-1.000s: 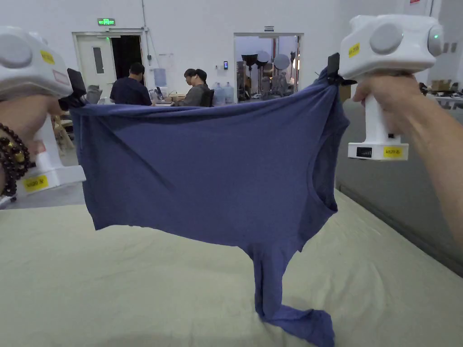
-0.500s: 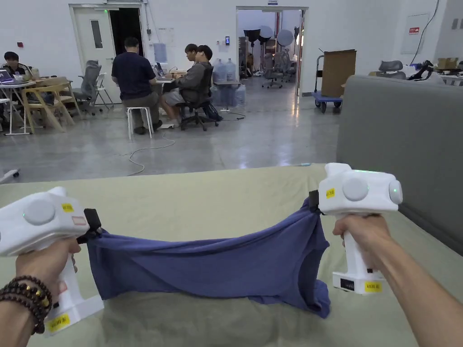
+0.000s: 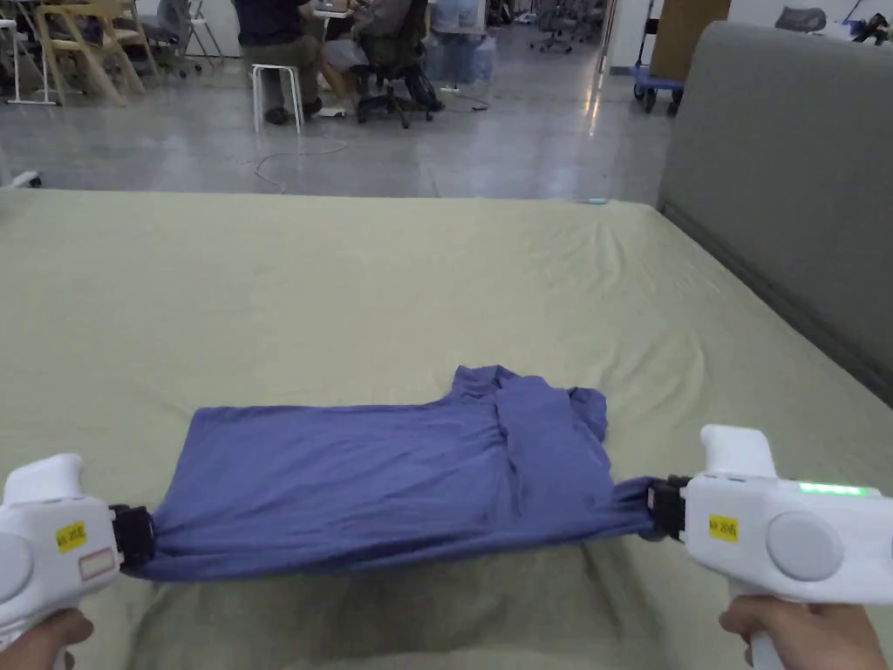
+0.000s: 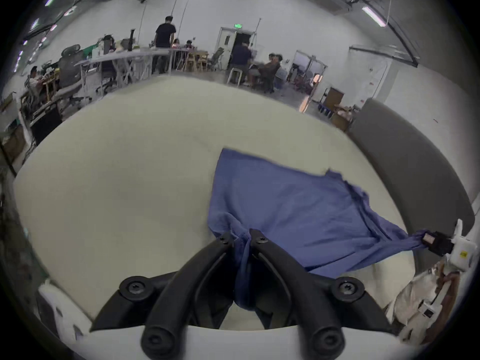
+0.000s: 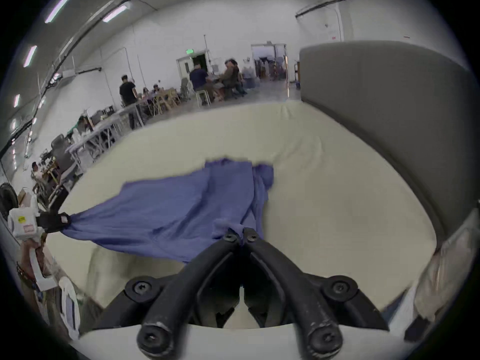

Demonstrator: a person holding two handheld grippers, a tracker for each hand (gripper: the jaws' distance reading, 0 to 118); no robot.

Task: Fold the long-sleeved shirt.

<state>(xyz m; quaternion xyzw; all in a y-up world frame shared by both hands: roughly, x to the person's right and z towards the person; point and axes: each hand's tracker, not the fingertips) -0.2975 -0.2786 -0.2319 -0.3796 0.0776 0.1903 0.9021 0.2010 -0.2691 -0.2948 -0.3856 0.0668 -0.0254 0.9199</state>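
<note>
Between the left gripper's (image 3: 131, 536) jaws a bunched corner of the blue shirt (image 3: 384, 488) is pinched tight, and a moment ago this cloth hung high in the air with a sleeve trailing; now it lies spread on the green bed sheet (image 3: 349, 279), stretching away from those jaws toward the right. Over at the right gripper (image 3: 658, 510) the jaws clamp the other near corner, with the sleeve bundled just beyond them, so I judge a lengthwise fold laid, awaiting release.
</note>
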